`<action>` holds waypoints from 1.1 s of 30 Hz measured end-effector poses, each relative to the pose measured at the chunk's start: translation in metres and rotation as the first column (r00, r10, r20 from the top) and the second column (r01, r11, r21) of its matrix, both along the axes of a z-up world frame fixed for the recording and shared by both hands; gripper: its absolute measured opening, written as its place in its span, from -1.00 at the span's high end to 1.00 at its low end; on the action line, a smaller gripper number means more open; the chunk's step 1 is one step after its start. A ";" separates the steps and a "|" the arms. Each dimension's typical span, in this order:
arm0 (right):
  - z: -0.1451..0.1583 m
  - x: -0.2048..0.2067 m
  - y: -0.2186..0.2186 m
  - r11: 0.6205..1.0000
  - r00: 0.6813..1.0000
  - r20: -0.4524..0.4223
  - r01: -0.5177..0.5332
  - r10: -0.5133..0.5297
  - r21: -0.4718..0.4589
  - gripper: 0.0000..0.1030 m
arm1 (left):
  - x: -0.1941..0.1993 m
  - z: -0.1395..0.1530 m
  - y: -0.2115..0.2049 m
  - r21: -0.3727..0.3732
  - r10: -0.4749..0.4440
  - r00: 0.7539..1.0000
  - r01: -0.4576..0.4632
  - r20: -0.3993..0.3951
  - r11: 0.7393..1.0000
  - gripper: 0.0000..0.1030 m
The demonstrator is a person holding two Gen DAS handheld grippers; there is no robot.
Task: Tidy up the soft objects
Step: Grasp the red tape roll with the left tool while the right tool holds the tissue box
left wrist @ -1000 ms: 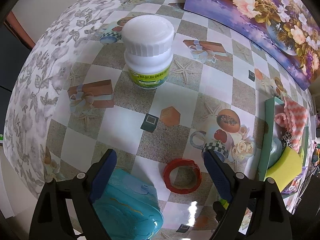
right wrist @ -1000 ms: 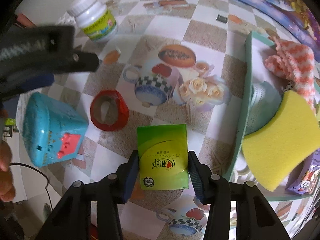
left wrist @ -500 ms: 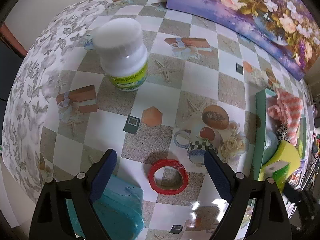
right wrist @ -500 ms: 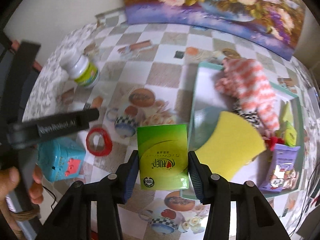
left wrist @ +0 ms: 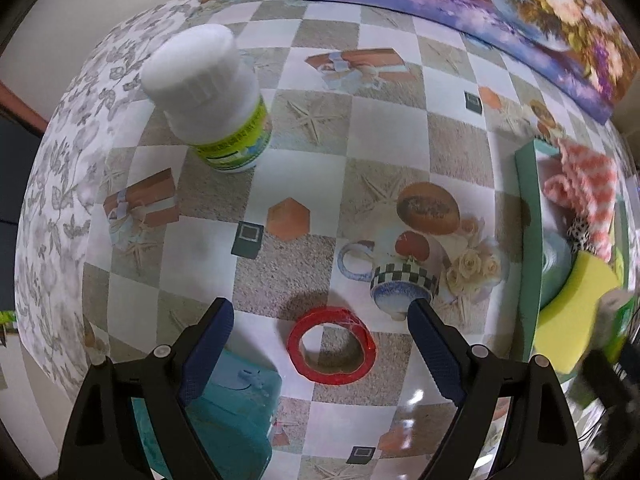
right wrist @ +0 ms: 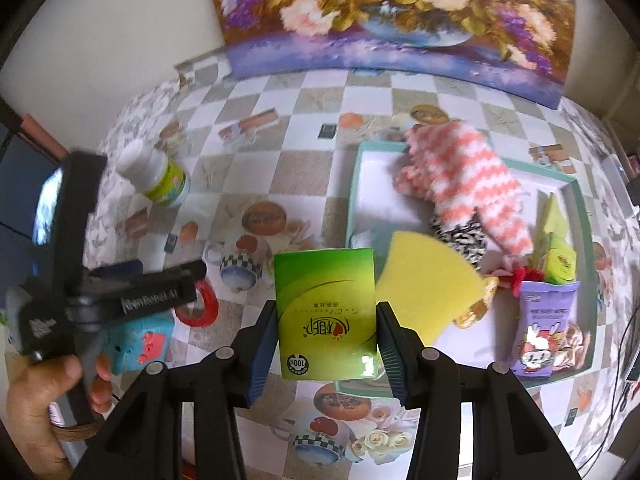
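Note:
My right gripper (right wrist: 326, 316) is shut on a green tissue pack (right wrist: 326, 312) and holds it raised above the table, just left of the teal tray (right wrist: 354, 184). The tray holds a yellow sponge (right wrist: 424, 284), a pink and white fluffy cloth (right wrist: 460, 176), a purple snack bag (right wrist: 548, 328) and a small green pack (right wrist: 562, 260). My left gripper (left wrist: 320, 320) is open and empty above a red tape roll (left wrist: 332, 344). The tray (left wrist: 526, 216), sponge (left wrist: 568, 320) and cloth (left wrist: 584, 184) show at the right of the left wrist view.
A white bottle with a green label (left wrist: 212, 100) stands at the back left. A teal plastic toy (left wrist: 236, 416) lies under my left finger. A flower painting (right wrist: 384, 20) leans on the wall behind. The table's left edge (left wrist: 44, 208) curves away.
My right gripper has risen and pulled back with the tissue pack, so the whole tray shows. My left gripper has drawn back a little; the bottle looks farther away.

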State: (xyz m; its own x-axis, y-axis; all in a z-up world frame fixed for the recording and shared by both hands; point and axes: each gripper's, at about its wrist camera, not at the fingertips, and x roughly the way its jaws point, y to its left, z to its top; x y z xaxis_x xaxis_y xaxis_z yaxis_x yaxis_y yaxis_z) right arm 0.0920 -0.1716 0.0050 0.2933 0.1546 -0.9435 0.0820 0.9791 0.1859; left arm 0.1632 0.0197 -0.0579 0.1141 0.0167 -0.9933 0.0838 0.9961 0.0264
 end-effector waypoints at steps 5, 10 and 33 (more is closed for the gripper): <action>0.003 -0.001 -0.013 0.999 0.999 0.005 0.034 -0.034 0.021 0.02 | -0.003 -0.006 -0.008 0.034 -0.048 0.999 0.048 -0.014 0.998 -0.73; 0.007 -0.002 -0.019 0.998 0.999 0.018 0.043 -0.044 0.052 0.02 | -0.010 -0.014 -0.019 0.060 -0.096 0.994 0.099 -0.045 0.993 -0.73; 0.003 -0.001 -0.018 0.998 0.999 0.006 0.048 -0.048 0.042 0.02 | -0.038 -0.053 -0.057 0.099 -0.212 0.971 0.223 -0.110 0.970 -0.33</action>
State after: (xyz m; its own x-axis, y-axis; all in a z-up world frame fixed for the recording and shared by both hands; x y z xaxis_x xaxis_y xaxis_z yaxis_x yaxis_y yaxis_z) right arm 0.0913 -0.1898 0.0084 0.3077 0.1793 -0.9344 0.1272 0.9655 0.2272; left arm 0.1257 -0.0370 -0.1114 0.0298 0.1117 -0.9933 0.3055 0.9452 0.1154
